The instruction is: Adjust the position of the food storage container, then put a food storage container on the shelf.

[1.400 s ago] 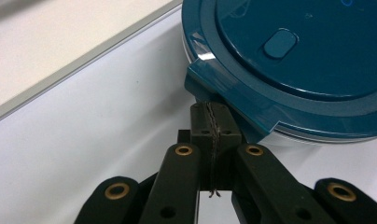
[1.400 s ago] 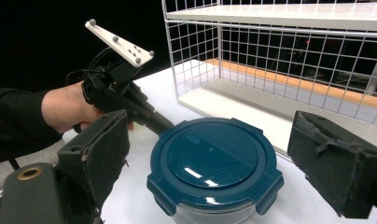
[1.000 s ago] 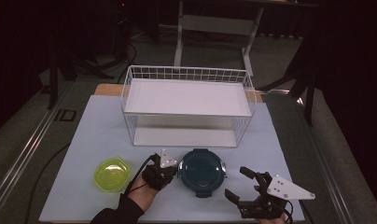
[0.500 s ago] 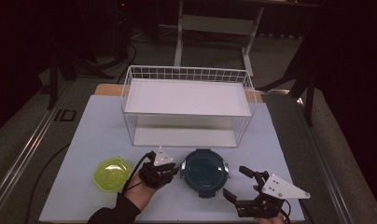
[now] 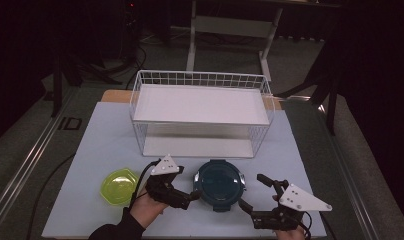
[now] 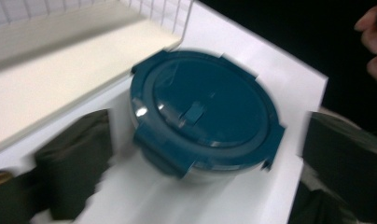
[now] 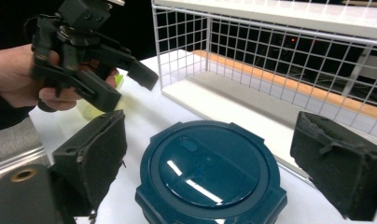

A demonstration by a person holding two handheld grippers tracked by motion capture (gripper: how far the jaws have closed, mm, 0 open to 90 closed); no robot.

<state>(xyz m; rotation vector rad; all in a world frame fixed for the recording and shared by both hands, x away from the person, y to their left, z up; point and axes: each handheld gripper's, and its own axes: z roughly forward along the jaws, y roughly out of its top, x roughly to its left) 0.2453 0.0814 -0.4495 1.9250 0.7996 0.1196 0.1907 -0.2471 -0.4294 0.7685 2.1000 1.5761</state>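
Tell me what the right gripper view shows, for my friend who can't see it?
A round dark teal lidded container sits on a white table between the right gripper's two open black jaws. Behind it stands a white wire rack, and at upper left a hand holds the left gripper, jaws open.

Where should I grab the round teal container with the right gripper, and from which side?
Judging by its shape, take the teal container across its round wall just under the lid rim, coming in level from the person's side, where the right gripper already stands open astride it. The lid's clip tabs stick out, so set the pads between them. The wire rack blocks the far side.
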